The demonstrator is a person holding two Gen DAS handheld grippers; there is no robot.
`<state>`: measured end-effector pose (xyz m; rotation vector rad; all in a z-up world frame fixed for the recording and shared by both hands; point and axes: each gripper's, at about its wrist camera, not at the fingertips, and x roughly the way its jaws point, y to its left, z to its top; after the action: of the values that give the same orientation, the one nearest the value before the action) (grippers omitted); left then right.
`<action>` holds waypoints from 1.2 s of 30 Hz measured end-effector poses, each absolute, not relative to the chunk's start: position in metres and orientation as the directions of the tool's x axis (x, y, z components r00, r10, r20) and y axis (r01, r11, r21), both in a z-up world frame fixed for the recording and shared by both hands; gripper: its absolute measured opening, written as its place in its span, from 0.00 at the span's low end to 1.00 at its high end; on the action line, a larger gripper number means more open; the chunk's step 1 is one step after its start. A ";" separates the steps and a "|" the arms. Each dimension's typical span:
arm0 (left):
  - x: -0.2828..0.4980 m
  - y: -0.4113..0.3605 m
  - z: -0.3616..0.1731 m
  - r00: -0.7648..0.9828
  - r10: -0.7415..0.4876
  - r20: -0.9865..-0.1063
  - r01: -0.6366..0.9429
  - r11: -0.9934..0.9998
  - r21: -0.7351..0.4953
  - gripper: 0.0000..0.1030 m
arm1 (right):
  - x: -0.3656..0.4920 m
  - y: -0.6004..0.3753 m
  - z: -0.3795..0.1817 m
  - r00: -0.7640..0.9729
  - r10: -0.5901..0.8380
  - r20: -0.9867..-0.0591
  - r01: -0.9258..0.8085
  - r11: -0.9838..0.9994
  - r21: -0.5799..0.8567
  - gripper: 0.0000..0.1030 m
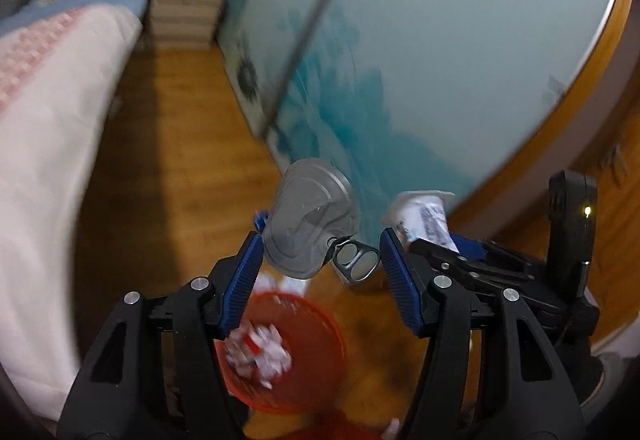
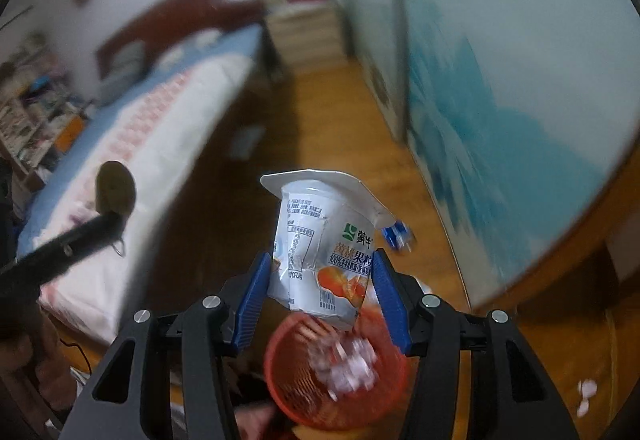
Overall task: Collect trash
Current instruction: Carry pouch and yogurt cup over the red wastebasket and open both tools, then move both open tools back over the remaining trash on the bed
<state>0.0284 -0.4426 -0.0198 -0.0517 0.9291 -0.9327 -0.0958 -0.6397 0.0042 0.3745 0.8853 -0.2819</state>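
In the left wrist view a grey metal can lid point(image 1: 310, 218) with a pull ring point(image 1: 356, 260) hangs between the fingers of my left gripper point(image 1: 322, 254), whose jaws stand wide apart; the lid touches only the left pad. Below it stands a red mesh trash basket point(image 1: 316, 324) with white paper scraps inside. In the right wrist view my right gripper point(image 2: 318, 274) is shut on a crumpled white yogurt cup point(image 2: 320, 240), held above the same red basket point(image 2: 288, 372). The cup also shows in the left wrist view point(image 1: 424, 216).
A bed point(image 2: 160, 120) with a white and pink cover runs along the left. A pale blue sliding wardrobe door point(image 1: 440, 40) stands on the right. A small blue item point(image 2: 396, 234) and white scraps point(image 2: 586, 396) lie on the wood floor point(image 1: 180, 160).
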 end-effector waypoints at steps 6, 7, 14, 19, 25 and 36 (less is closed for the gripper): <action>0.016 -0.478 -0.104 0.079 -0.592 -0.802 0.643 0.645 -0.413 0.59 | -0.119 -0.660 -0.090 0.448 -0.037 -0.893 0.481 0.852 0.206 0.51; 0.015 -0.480 -0.114 0.054 -0.571 -0.819 0.630 0.656 -0.416 0.59 | -0.119 -0.662 -0.104 0.426 -0.022 -0.905 0.493 0.844 0.211 0.51; 0.007 -0.496 -0.179 -0.115 -0.442 -0.890 0.593 0.688 -0.418 0.59 | -0.134 -0.665 -0.173 0.326 0.015 -0.945 0.551 0.809 0.203 0.51; 0.000 -0.509 -0.200 -0.141 -0.385 -0.912 0.618 0.685 -0.385 0.59 | -0.132 -0.656 -0.188 0.317 0.023 -0.948 0.551 0.809 0.204 0.51; 0.004 -0.512 -0.217 -0.190 -0.339 -0.922 0.591 0.710 -0.383 0.65 | -0.130 -0.660 -0.189 0.301 0.018 -0.953 0.596 0.777 0.203 0.58; 0.027 -0.484 -0.186 -0.101 -0.400 -0.911 0.541 0.746 -0.388 0.69 | -0.118 -0.655 -0.169 0.341 -0.026 -0.940 0.577 0.795 0.188 0.60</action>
<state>0.0274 -0.4839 -0.1861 0.1214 1.4727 -0.7938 -0.1184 -0.6549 -0.1690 0.5514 1.1685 -0.4188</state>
